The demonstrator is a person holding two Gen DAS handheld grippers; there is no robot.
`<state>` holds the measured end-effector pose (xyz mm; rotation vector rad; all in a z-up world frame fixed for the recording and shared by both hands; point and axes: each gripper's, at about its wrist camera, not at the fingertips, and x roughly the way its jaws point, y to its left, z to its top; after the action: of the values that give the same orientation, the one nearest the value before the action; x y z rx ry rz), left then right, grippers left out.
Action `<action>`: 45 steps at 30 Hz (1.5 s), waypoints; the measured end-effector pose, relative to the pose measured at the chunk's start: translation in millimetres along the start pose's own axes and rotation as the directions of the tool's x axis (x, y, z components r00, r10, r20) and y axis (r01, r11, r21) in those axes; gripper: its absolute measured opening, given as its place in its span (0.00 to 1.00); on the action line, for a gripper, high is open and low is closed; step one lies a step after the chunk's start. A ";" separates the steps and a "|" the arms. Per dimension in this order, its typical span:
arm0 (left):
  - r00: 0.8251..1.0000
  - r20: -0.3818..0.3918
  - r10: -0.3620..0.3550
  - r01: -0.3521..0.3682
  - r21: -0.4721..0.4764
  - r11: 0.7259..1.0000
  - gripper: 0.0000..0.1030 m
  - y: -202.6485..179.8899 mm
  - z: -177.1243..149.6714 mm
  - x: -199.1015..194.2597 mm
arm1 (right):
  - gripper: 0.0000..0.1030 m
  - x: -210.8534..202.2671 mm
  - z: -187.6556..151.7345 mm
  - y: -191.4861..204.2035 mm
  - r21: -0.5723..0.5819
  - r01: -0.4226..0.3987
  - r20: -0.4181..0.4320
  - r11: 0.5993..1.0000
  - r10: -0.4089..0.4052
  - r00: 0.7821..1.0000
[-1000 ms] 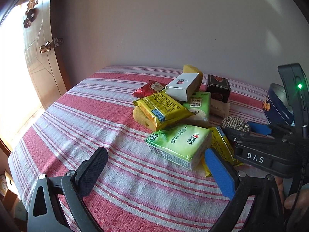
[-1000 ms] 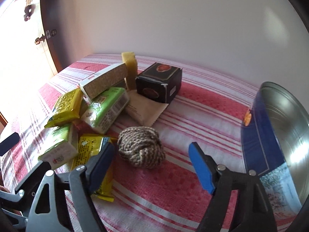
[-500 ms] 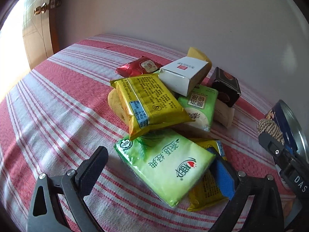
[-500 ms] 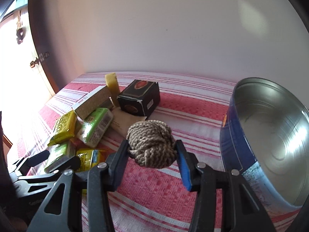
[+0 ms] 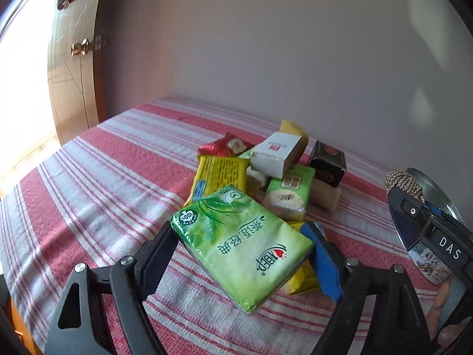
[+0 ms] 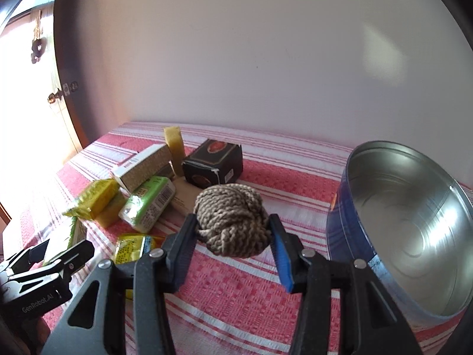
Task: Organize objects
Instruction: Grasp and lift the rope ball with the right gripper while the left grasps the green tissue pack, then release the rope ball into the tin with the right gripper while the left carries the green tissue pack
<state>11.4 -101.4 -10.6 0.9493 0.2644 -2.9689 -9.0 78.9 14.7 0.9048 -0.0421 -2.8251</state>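
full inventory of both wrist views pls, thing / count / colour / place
rope knot ball: 1, grey-brown, held above cloth beside tin
round tin: 1, blue outside, silver inside, right, nothing inside
big tissue pack: 1, green, front of pile
small tissue pack: 1, green, mid-pile
yellow packet: 1, left of pile
white carton: 1, atop pile
black box: 1, back
red sachet: 1, back
striped cloth: 1, red-white
right hand-held gripper: clamping ball
left hand-held gripper: closing around big pack

Home room: table under red-white striped cloth point(image 5: 112, 177) against plain wall point(image 5: 280, 44); wooden door point(image 5: 74, 68) with brass knob at 10 o'clock; household snack packets point(image 5: 218, 174), tissue packs.
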 end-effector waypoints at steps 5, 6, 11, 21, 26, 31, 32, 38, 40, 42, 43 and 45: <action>0.988 0.130 -0.080 0.073 0.063 0.995 0.83 -21.4 15.2 -24.8 | 0.47 -34.7 7.0 -10.5 0.031 -0.067 0.114 0.997 0.063 0.992; 0.985 0.145 -0.091 0.081 0.071 0.994 0.83 -27.7 16.7 -28.0 | 0.47 -42.1 7.7 -14.8 0.034 -0.067 0.138 0.997 0.062 0.988; 0.978 0.151 -0.146 0.130 0.110 0.985 0.83 -60.3 19.8 -27.7 | 0.47 -70.3 6.5 -43.9 0.058 -0.032 0.216 0.998 0.018 0.976; 0.951 0.147 -0.271 0.235 0.225 0.946 0.83 -147.6 23.8 -15.0 | 0.47 -95.2 -7.3 -132.7 0.144 0.179 0.231 0.973 -0.209 0.950; 0.934 0.121 -0.338 0.294 0.283 0.913 0.83 -195.9 24.2 -2.0 | 0.47 -96.3 -16.1 -177.4 0.152 0.295 0.187 0.943 -0.320 0.929; 0.929 0.075 -0.363 0.322 0.323 0.890 0.83 -239.5 20.5 22.3 | 0.47 -96.3 -28.7 -214.9 0.112 0.405 0.139 0.907 -0.418 0.898; 0.928 0.064 -0.367 0.328 0.329 0.886 0.83 -246.4 19.9 28.3 | 0.47 -94.4 -29.8 -220.5 0.112 0.414 0.127 0.903 -0.426 0.896; 0.928 -0.008 -0.371 0.350 0.351 0.868 0.83 -274.0 14.3 60.9 | 0.47 -88.8 -33.0 -244.3 0.172 0.384 0.056 0.907 -0.398 0.916; 0.933 -0.020 -0.360 0.342 0.367 0.865 0.83 -276.3 11.3 67.0 | 0.47 -82.7 -31.3 -242.8 0.166 0.387 0.041 0.907 -0.398 0.916; 0.940 -0.036 -0.339 0.325 0.390 0.861 0.83 -277.6 9.4 73.6 | 0.47 -77.5 -31.0 -241.7 0.157 0.386 0.021 0.909 -0.394 0.919; 0.944 -0.034 -0.329 0.315 0.398 0.862 0.83 -278.5 8.2 73.3 | 0.47 -75.1 -30.8 -240.8 0.153 0.385 0.013 0.910 -0.391 0.920; 0.950 -0.024 -0.313 0.294 0.412 0.862 0.83 -282.9 5.8 65.9 | 0.47 -70.1 -32.6 -241.9 0.152 0.377 0.005 0.914 -0.382 0.924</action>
<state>-63.8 179.0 0.2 0.9442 -0.2545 -3.4165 28.0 330.1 9.1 0.9883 -0.0906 -3.2366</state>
